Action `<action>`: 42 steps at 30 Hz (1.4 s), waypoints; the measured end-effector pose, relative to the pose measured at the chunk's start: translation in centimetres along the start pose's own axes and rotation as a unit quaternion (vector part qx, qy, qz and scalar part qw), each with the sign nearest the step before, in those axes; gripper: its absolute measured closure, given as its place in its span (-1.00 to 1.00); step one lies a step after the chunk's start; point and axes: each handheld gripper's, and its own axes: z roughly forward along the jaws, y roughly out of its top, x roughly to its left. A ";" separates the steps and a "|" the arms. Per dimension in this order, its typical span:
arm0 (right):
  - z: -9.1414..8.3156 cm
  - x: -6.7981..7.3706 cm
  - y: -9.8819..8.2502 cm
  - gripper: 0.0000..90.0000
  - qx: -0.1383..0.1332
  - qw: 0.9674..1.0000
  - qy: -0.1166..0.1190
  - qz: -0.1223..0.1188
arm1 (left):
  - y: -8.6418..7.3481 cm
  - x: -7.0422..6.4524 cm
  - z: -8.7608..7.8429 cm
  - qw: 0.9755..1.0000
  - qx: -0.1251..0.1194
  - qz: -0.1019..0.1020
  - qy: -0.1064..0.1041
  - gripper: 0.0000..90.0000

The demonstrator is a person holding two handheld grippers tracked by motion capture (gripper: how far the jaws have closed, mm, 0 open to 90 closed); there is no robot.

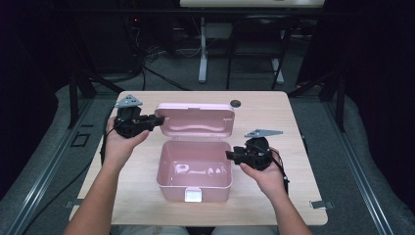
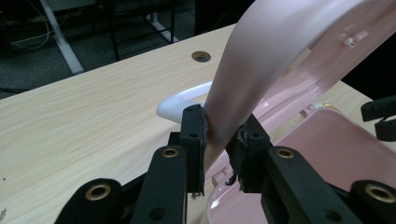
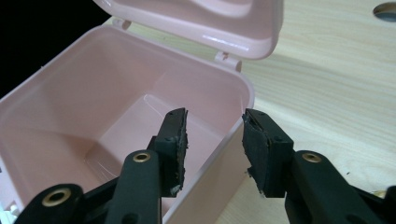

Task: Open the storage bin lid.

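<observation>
Pink box point(image 1: 194, 169) at frame centre on the surface point(image 1: 293, 127). Left gripper point(image 1: 157, 120) pinches the raised lid point(image 1: 195, 120) edge, propping it open; right gripper point(image 1: 229, 155), jaws parted and empty, straddles the box's right wall.

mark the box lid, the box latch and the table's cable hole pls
lid point(image 1: 195, 120), high view, on the middle of its inner face.
latch point(image 1: 194, 196), high view, on the white clasp at the front wall of the box.
cable hole point(image 1: 236, 103), high view, on the dark round opening in the table top behind the lid.
</observation>
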 end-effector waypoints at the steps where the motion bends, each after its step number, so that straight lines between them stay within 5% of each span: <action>1: 0.2 0.1 -0.1 0.32 0.003 1.000 0.001 0.000 | 0.0 0.0 0.0 1.000 0.000 -0.002 -0.001 0.69; 16: 1.1 -0.2 -0.6 0.44 0.026 1.000 -0.016 -0.005 | 0.3 0.1 0.3 1.000 0.003 -0.003 0.000 0.70; 42: 0.6 -0.8 -0.5 0.59 0.013 1.000 -0.019 -0.005 | 0.7 0.2 1.0 1.000 0.006 -0.011 -0.005 0.70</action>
